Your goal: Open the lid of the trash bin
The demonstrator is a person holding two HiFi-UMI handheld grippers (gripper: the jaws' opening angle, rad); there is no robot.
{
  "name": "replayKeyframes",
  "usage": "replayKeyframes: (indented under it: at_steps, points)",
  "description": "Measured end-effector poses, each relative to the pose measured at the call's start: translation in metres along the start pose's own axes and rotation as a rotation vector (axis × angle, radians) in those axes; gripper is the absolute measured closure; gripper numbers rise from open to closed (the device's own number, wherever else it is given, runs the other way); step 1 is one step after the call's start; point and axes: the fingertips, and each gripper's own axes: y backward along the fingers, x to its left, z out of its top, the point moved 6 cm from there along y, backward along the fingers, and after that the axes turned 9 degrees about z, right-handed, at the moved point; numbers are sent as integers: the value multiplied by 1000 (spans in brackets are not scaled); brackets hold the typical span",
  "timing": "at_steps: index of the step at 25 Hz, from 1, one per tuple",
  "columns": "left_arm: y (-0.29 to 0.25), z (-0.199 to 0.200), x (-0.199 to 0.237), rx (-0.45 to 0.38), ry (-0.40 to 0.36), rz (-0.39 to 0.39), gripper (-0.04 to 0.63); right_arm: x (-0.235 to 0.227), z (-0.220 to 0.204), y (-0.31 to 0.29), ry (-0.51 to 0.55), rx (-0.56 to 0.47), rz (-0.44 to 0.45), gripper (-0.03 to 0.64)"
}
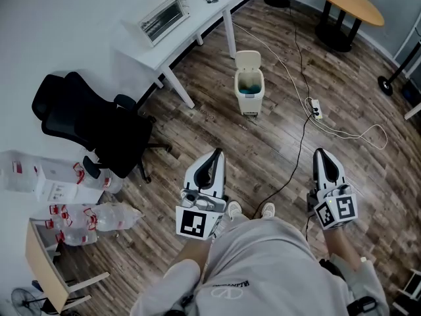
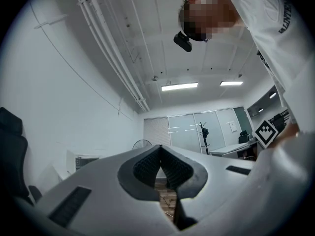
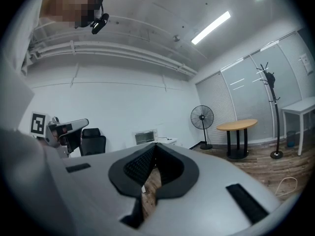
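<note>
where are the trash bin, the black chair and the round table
trash bin [image 1: 250, 99]: head view, on its front wall, below the raised lid.
chair [image 1: 99, 127]: head view, on its black padding.
table [image 1: 345, 0]: head view, on the wooden top.

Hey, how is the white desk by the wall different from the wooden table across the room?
The white desk has a rectangular white top on slim white legs; the wooden table has a rounded tan top on a dark base. The white desk carries a white appliance, while nothing shows on the wooden table's top. Both stand on the wood floor.
</note>
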Motion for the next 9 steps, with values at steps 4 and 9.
replayKeyframes:
  at_steps: [4,9]
  points:
    - [1,-1,2,-4,7,-2,595,1,0,2,-4,1,-12,601]
    - [5,-6,3,16,19,4,595,2,-2,6,-9,-6,-16,601]
